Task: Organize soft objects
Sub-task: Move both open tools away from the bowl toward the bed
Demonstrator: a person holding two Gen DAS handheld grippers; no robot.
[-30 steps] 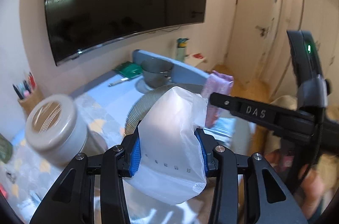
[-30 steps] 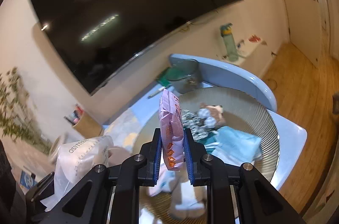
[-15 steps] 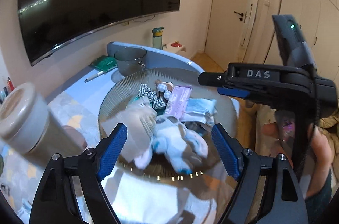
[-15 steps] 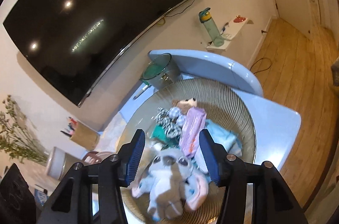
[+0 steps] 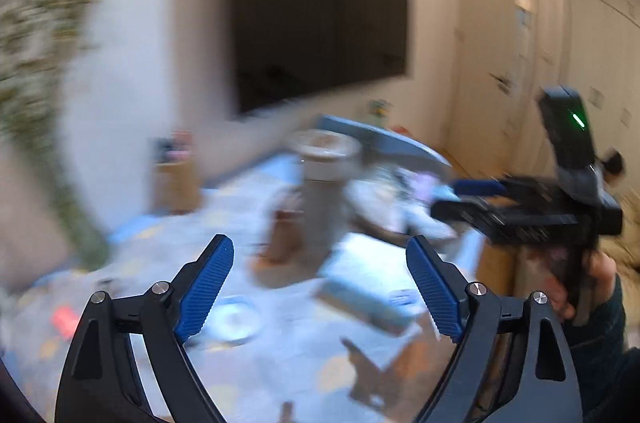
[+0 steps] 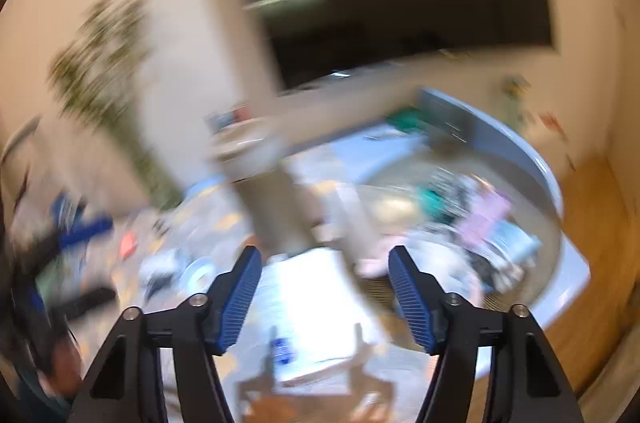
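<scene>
Both views are blurred by motion. My left gripper (image 5: 320,243) hovers over the patterned table (image 5: 280,363), its jaws opening with nothing between them. The round wire basket (image 5: 372,223) of soft things sits far right, behind a tall jar (image 5: 320,191). My right gripper (image 5: 460,201) hangs beside the basket, held by a hand (image 5: 600,283). In the right wrist view my right gripper (image 6: 324,255) is empty too, jaws opening. The basket (image 6: 554,219) lies to its right and holds a pink pack (image 6: 484,215), a teal item (image 6: 432,199) and a blue cloth (image 6: 516,235).
A tape roll (image 5: 234,319), a flat blue box (image 5: 360,303) and a small red item (image 5: 64,319) lie on the table. A pen holder (image 5: 176,183) stands by the wall under the dark screen (image 5: 320,31). A leafy plant (image 5: 36,63) fills the left.
The left gripper let go of the white bag and the right gripper let go of the pink pack; both landed in the basket. Both grippers opened wide and swung left, away from the basket.
</scene>
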